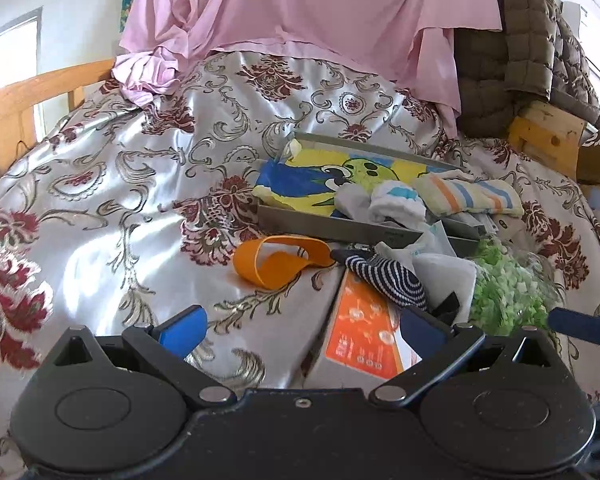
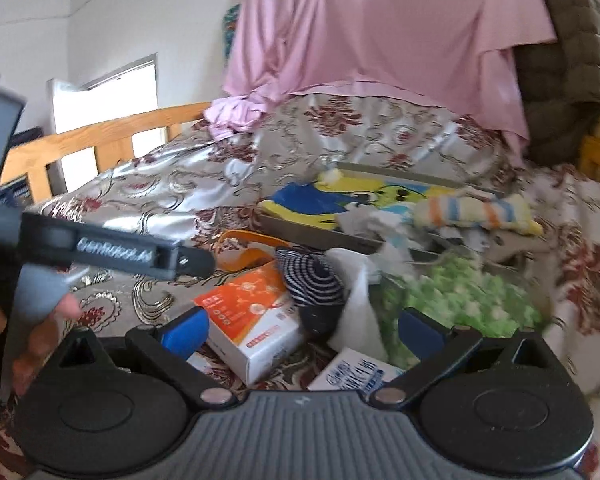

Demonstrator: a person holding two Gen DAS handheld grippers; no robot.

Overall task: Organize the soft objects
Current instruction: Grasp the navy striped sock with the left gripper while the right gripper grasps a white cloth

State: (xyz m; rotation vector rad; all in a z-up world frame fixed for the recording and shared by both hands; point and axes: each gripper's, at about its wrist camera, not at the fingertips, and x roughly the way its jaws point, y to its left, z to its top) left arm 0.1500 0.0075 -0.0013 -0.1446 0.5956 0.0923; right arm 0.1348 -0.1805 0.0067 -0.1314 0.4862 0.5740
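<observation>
A grey tray [image 1: 332, 226] [image 2: 300, 234] lies on the bed, holding a yellow and blue cartoon cloth [image 1: 320, 178] [image 2: 340, 200], a white sock [image 1: 396, 200] and a striped pastel towel [image 1: 468, 196] [image 2: 472, 212]. In front of it lie an orange band [image 1: 276, 260] [image 2: 244, 256], a navy striped sock [image 1: 388, 276] [image 2: 312, 280], white cloth [image 1: 444, 276] [image 2: 356, 304] and a green fluffy item [image 1: 504, 292] [image 2: 460, 296]. My left gripper [image 1: 304, 328] is open above an orange and white box [image 1: 360, 336] [image 2: 252, 320]. My right gripper [image 2: 304, 330] is open over the same pile, holding nothing.
A floral satin bedspread [image 1: 140, 184] covers the bed, with a wooden rail [image 1: 32, 92] at left. Pink sheet [image 1: 300, 8] and a brown quilted jacket [image 1: 528, 40] hang behind. A second white box [image 2: 356, 374] lies near. The left gripper's body and a hand [image 2: 40, 320] show in the right wrist view.
</observation>
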